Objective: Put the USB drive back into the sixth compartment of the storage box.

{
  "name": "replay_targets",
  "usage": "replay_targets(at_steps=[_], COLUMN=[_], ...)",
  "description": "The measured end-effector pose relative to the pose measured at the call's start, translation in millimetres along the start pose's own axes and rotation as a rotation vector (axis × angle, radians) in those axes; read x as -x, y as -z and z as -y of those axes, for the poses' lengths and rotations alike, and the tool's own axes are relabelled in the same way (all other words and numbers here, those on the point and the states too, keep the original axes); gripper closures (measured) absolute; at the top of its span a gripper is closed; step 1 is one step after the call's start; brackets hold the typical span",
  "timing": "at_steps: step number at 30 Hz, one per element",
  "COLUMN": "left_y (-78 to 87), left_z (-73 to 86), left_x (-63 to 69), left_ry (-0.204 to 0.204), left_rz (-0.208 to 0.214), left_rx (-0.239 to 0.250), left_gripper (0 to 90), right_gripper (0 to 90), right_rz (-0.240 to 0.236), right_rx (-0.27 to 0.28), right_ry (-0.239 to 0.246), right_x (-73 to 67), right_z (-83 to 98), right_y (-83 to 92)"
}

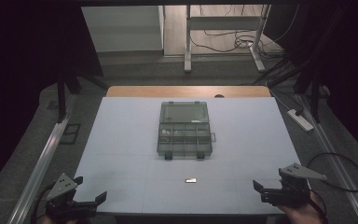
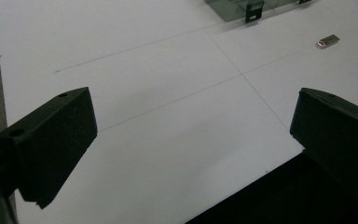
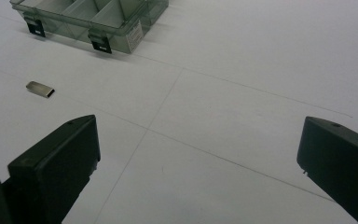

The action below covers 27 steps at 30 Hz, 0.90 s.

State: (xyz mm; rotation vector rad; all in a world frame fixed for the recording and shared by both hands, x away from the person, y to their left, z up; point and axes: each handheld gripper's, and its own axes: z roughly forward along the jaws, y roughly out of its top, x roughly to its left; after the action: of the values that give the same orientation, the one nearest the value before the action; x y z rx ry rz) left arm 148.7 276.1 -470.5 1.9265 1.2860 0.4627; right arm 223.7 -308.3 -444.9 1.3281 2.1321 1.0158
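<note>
Metal clip [image 1: 190,180], small, flat and shiny, lies alone at lower centre of the white counter [image 1: 121,140], likely light, stiff and slippery, best pinched across its narrow sides, while left hand-held gripper [image 1: 92,195] and right hand-held gripper [image 1: 257,191] wait with jaws apart, empty.

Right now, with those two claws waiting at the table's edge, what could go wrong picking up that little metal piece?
The small metal piece lies flat on the smooth white table, so open jaws might skid it away rather than pinch it. The compartment box has narrow sections, so a drop could land in the wrong one. Both the left gripper and right gripper start far off.
</note>
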Motion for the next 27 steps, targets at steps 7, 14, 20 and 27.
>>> replay_targets(at_steps=[7,14,20,27], left_y=[-0.8,-1.0,-1.4,-1.3], left_z=[-0.3,-0.2,-0.5,-0.4], left_x=[0.3,1.3,1.8,1.4], left_ry=[-0.005,-0.01,-0.013,-0.01], left_rz=[-0.004,-0.007,-0.01,-0.008], left_rx=[-0.006,-0.012,-0.016,-0.013], left_gripper=[1.0,1.3,1.4,1.5], right_gripper=[0.0,0.2,0.4,0.4], right_rz=[-0.004,-0.007,-0.014,-0.026], right_rx=[0.008,-0.01,-0.012,-0.018], right_ry=[0.003,0.015,0.019,0.014], right_x=[-0.1,-1.3,-1.3,-0.7], right_z=[0.5,-0.4,-0.6,-1.0], right_y=[1.1,-0.9,-1.2,-1.7])
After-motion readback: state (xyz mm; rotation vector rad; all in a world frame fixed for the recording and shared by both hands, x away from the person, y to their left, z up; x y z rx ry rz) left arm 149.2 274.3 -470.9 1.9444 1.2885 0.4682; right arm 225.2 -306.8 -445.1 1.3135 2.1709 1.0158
